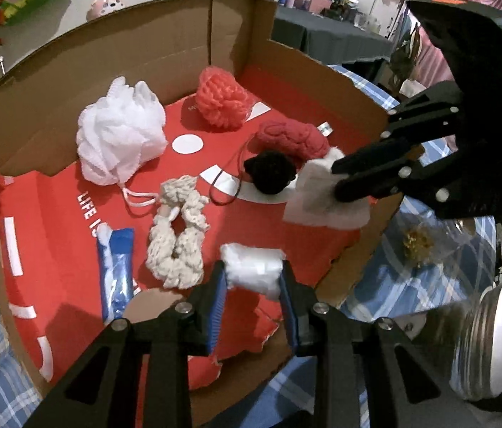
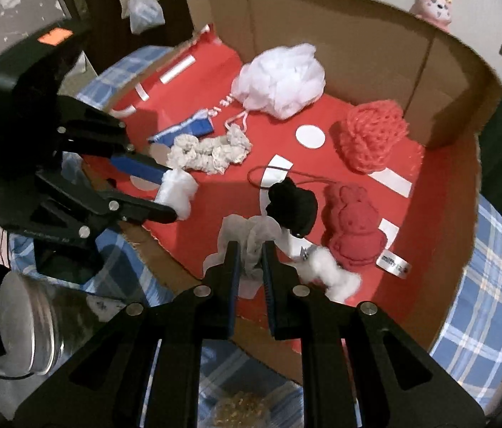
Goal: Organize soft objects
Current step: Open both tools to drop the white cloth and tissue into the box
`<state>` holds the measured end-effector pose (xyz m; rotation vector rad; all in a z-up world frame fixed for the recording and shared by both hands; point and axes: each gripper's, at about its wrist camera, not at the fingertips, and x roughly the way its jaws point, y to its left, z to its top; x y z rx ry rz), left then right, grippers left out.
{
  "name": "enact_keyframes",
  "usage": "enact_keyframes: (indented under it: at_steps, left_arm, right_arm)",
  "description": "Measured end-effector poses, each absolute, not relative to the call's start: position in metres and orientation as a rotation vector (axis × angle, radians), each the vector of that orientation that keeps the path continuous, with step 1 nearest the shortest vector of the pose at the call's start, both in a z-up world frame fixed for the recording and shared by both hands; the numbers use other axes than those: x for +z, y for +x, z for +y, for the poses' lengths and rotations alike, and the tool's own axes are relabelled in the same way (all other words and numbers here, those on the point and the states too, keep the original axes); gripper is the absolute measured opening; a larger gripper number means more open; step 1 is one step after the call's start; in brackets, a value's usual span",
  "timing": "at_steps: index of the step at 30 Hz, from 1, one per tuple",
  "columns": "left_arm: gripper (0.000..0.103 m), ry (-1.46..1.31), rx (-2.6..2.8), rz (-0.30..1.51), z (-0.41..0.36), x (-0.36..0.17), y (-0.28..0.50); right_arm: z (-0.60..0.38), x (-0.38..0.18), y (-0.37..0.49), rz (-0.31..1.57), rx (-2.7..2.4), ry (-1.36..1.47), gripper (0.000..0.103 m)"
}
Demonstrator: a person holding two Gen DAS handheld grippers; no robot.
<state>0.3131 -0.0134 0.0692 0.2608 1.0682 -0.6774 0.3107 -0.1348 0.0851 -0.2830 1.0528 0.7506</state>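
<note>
Over a cardboard box (image 2: 340,10) lined with a red sheet (image 2: 215,82), the right gripper (image 2: 251,253) pinches a thin white cloth (image 2: 236,235), while the left gripper (image 2: 172,196) at left grips a wad of white stuffing (image 2: 178,192). Scattered on the red lining are a white mesh pouf (image 2: 279,78), a coral knitted piece (image 2: 372,135), a red bunny-shaped plush (image 2: 352,228), a black pompom (image 2: 293,207), a cream scrunchie (image 2: 208,149) and a blue packet (image 2: 187,130).
</note>
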Motion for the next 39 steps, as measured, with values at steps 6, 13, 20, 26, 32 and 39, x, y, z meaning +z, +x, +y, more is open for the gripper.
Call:
enact_keyframes:
  at_steps: [6, 13, 20, 26, 32, 39]
  left_arm:
    - [0.031, 0.284, -0.669, 1.102, -0.021, 0.063, 0.322]
    - [0.031, 0.294, -0.649, 1.124, -0.021, 0.06, 0.325]
    - [0.039, 0.302, -0.633, 1.142, -0.027, 0.054, 0.333]
    - [0.052, 0.293, -0.617, 1.142, -0.025, 0.053, 0.336]
    - [0.065, 0.276, -0.59, 1.12, -0.02, 0.058, 0.333]
    - [0.078, 0.218, -0.524, 1.069, -0.004, 0.077, 0.324]
  right_arm:
    - [-0.126, 0.076, 0.32, 1.104, 0.736, -0.309, 0.012]
    - [-0.122, 0.071, 0.325, 1.138, 0.724, -0.326, 0.012]
    - [-0.121, 0.062, 0.333, 1.177, 0.712, -0.312, 0.012]
    - [-0.114, 0.056, 0.337, 1.187, 0.696, -0.325, 0.013]
    - [-0.112, 0.053, 0.339, 1.186, 0.662, -0.322, 0.017]
    - [-0.116, 0.058, 0.338, 1.175, 0.627, -0.289, 0.02]
